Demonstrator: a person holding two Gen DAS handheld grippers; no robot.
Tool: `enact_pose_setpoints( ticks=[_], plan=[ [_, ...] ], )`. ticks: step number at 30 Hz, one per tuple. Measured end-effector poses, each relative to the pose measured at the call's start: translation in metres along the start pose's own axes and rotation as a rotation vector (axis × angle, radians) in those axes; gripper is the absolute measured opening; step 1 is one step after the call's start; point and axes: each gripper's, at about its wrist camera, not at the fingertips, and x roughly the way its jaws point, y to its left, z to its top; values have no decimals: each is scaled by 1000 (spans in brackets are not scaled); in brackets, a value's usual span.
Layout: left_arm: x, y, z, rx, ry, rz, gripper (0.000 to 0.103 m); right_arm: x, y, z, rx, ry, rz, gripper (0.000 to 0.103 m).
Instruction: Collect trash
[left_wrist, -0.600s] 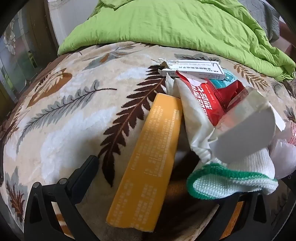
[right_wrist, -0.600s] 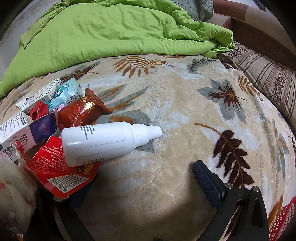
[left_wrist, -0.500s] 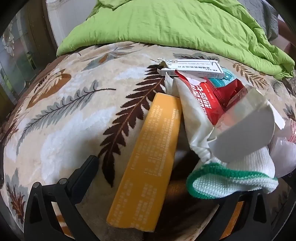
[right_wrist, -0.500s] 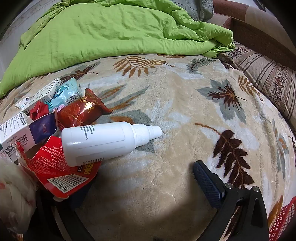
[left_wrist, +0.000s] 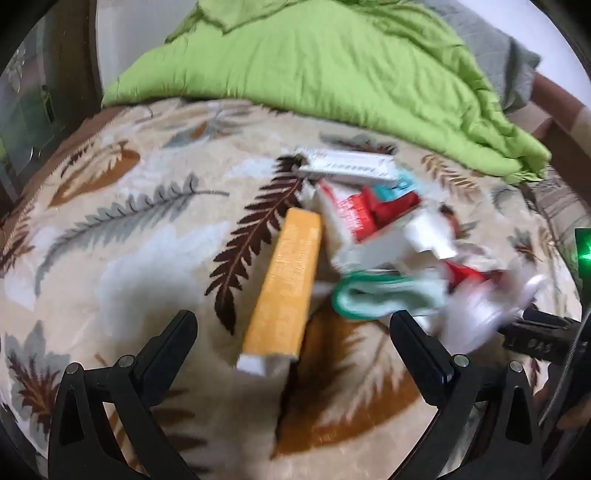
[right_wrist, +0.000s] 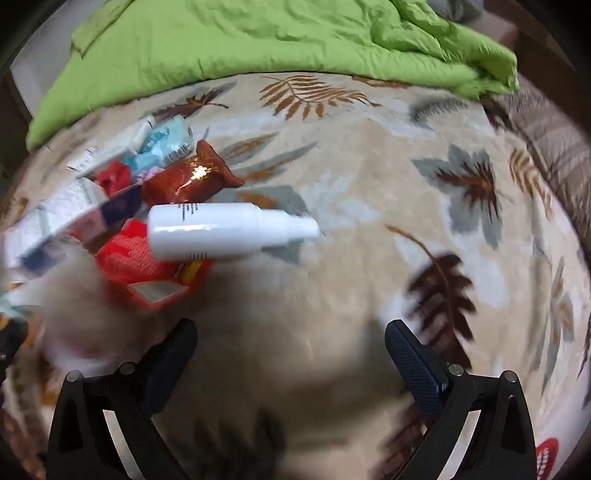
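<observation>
Left tongs (left_wrist: 293, 334) spread wide, nothing gripped, above near end of yellow box (left_wrist: 286, 286) on leaf-print blanket (left_wrist: 147, 240). Right tongs (right_wrist: 290, 341) spread wide, empty. White bottle (right_wrist: 221, 230) on its side atop red wrapper (right_wrist: 147, 269) (trash pile blurred).

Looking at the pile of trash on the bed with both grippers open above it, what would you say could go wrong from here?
1. The white bottle lies on its side atop the red wrapper; a pinch by the right gripper might roll it away or snag the wrapper.
2. The yellow box is long; the left gripper, grabbing its near end, may let it tip.
3. The pieces overlap on the soft blanket, so lifting one could scatter others.
</observation>
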Motion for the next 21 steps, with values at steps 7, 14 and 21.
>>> enact_pose_setpoints(
  ticks=[7,14,21],
  plan=[
    [-50,-26,-18,98,-89,-43,103,-62,-13,-31,-31,-117,4,103],
    [-103,-33,-64,154,-214,-39,103,-123,-1,-90,-110,-336,-13,103],
    [-145,-28,-100,147,-377,12,103,-153,2,-142,-167,-483,2,103]
  ],
)
